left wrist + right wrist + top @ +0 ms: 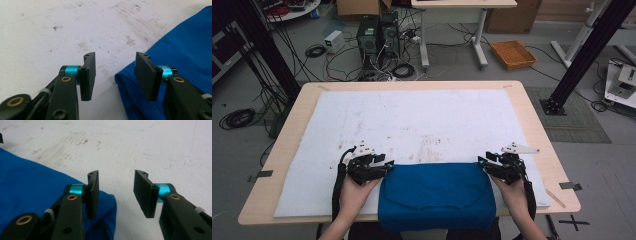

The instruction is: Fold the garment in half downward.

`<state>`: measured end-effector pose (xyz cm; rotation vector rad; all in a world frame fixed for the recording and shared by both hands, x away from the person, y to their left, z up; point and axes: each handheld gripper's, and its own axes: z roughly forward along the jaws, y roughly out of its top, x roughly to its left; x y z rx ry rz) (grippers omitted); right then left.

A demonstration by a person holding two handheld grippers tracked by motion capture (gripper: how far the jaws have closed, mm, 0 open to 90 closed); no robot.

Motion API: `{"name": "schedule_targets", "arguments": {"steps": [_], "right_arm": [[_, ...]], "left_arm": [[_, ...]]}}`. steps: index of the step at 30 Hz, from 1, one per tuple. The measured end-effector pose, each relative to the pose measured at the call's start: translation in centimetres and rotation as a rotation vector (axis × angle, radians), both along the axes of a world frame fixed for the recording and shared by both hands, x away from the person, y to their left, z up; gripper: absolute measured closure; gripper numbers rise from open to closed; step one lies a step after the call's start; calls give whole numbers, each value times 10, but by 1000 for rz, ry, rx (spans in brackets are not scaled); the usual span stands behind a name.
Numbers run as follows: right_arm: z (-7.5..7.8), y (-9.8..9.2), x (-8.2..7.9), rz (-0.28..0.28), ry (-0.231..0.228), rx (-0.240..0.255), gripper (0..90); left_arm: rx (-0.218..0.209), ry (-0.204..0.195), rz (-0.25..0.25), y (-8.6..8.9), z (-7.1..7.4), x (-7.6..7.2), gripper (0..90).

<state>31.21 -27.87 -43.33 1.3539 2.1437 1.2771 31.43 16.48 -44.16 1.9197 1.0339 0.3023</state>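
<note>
We judge the blue cloth (437,195) to be light, soft and limp: it should sag between 2 holds, slide easily on the mat, and carry no risk of breaking. The folded layers at each far corner look thick enough to pinch, so we would take hold there, 1 corner per gripper, gripping all layers at once so the fold does not peel apart.

Nearest to us, the cloth lies at the near edge of the table (277,150), its near side hanging slightly over that edge between the person's forearms. It is a deep, even blue, folded into a rough rectangle with rounded corners, and a faint curved seam or fold line runs across its top.

At its far left corner sits the left gripper (384,164). In the left gripper view its jaws stand well apart, nothing between them, with the cloth's corner (130,80) lying under the right-hand jaw and not pinched. At the far right corner sits the right gripper (484,162), jaws likewise parted about halfway and holding nothing; the cloth's corner (107,202) lies beneath the left-hand jaw in its own view.

Beyond the cloth stretches the white mat (422,115), bare and marked with brownish smudges, covering most of the tabletop.
</note>
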Motion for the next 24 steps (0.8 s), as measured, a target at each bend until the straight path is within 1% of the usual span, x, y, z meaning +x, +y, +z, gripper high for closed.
{"name": "schedule_targets", "arguments": {"steps": [2, 3, 5, 7, 8, 9, 10, 11, 12, 14, 17, 19, 20, 22, 23, 24], "right_arm": [[-4, 2, 3, 7, 41, -2, 542], [-7, 2, 4, 10, 55, -12, 542], [-13, 2, 6, 15, 97, -23, 555], [-17, 2, 8, 32, 128, -22, 607], [-17, 2, 7, 38, 123, -25, 671], [-17, 2, 7, 64, 126, -21, 750], [-17, 3, 6, 80, 122, -24, 776], [-17, 4, 4, 87, 110, -38, 804], [-17, 5, 3, 94, 92, -54, 823], [-16, 6, 2, 99, 64, -70, 841], [-13, 7, 4, 101, 15, -80, 847], [-9, 8, 9, 99, -9, -80, 848], [-7, 9, 13, 98, -12, -74, 848], [-5, 11, 23, 93, -29, -72, 848], [-3, 11, 30, 91, -32, -76, 848], [-1, 12, 35, 84, -34, -75, 848]], "left_arm": [[18, 33, -9, -3, -3, 1, 512], [27, 47, -12, -4, -5, 1, 512], [31, 75, -12, -5, -8, 1, 517], [31, 71, -9, -5, -8, 0, 562], [23, 77, -19, -5, -9, -1, 633], [21, 79, -19, -5, -9, -2, 677], [11, 88, -37, -5, -10, -2, 722], [9, 84, -38, -6, -10, -3, 783], [7, 80, -43, -6, -10, -3, 794], [14, 67, -45, -6, -9, -3, 830], [16, 53, -43, -5, -8, 2, 842], [23, 37, -36, -5, -6, 8, 844], [23, 31, -29, -4, -3, 12, 844], [26, 16, -18, -4, 2, 21, 844], [36, 9, -16, -3, 4, 27, 843], [33, 4, -10, -3, 7, 32, 844]]}}
